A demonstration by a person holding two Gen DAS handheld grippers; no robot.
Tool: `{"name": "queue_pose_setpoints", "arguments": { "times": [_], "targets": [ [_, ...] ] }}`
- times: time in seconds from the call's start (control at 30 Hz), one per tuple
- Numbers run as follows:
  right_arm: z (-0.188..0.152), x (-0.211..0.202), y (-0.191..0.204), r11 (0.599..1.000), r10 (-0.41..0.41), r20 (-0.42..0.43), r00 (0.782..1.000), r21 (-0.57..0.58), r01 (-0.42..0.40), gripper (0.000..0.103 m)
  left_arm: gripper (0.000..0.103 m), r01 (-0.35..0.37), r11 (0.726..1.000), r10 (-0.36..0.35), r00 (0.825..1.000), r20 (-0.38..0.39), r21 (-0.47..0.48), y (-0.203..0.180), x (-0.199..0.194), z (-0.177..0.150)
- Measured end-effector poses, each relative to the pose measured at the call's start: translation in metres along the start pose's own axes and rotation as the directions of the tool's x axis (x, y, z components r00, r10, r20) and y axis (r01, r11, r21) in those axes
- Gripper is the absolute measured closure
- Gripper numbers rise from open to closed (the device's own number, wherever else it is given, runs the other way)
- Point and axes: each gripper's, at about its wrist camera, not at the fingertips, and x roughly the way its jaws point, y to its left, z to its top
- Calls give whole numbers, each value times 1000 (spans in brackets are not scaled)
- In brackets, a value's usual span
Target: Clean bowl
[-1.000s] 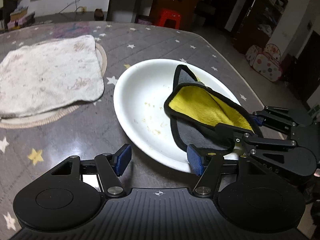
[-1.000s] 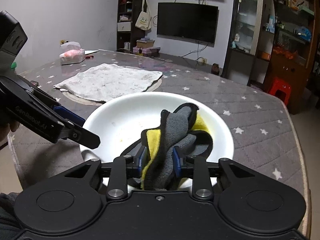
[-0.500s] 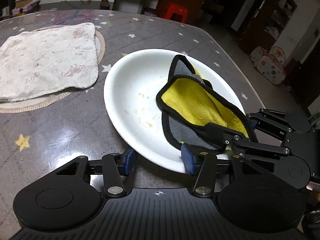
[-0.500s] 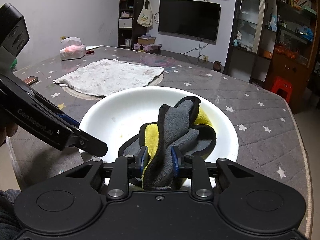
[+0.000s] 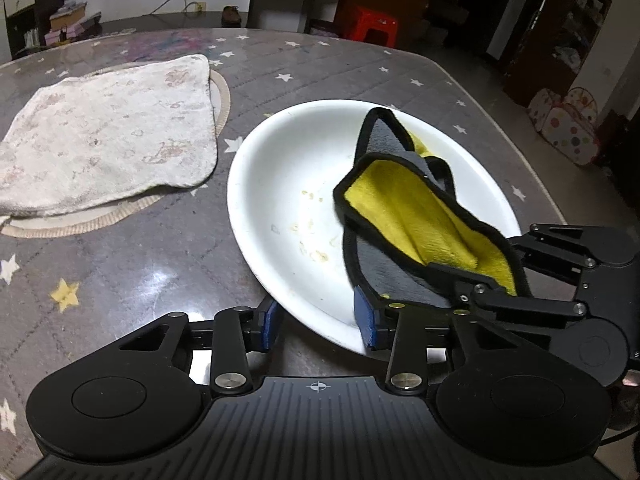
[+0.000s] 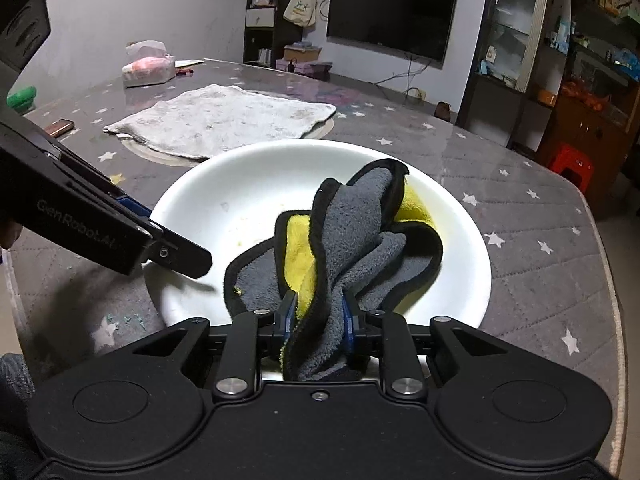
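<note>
The wide white ceramic bowl [image 5: 280, 184] sits near the table's [image 5: 120, 264] front edge. The right hand-held gripper [image 6: 318, 322] pinches the grey-and-yellow microfibre cloth [image 6: 352, 240]. The left hand-held gripper [image 5: 318, 322] has just been closing astride the bowl's near rim, pads apparently not yet pressing; wiping now could slide or tip the bowl.

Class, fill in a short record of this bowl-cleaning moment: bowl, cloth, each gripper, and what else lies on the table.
bowl: wide white bowl, food specks inside
cloth: yellow and grey microfibre cloth, crumpled in bowl
right gripper: shut on cloth
left gripper: fingers just closing, straddling the bowl's near rim
table: grey star-patterned tabletop
also there: pale worn towel on a round mat
</note>
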Motion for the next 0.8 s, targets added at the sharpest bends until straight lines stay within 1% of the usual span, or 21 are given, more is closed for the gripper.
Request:
{"name": "queue_pose_setpoints", "arguments": {
  "times": [0.2,0.3,0.4,0.53,0.63,0.73,0.8],
  "targets": [
    [-1,0,-1,1000,0,-4,1000,6,0,79,62,-15,1000,15,1000,-8,12,-1,4,1],
    [1,0,0,1000,3,-13,1000,-11,-3,82,63,-11,1000,11,1000,-12,16,0,4,2],
    [4,-1,-1,999,5,-31,1000,-31,-6,84,65,-16,1000,16,1000,-10,27,1,6,4],
    [5,-1,-4,998,-15,-47,999,-60,13,84,67,-20,999,21,1000,-7,45,2,9,6],
    [5,2,-8,997,-40,-47,998,-65,37,84,67,-20,998,20,1000,-8,57,3,11,7],
    [6,4,-11,997,-46,-47,998,-65,43,84,67,-27,997,28,1000,-7,66,2,12,7],
    [7,7,-11,995,-64,-46,997,-85,60,84,67,-36,996,36,999,-3,76,0,12,7]
  ]
}}
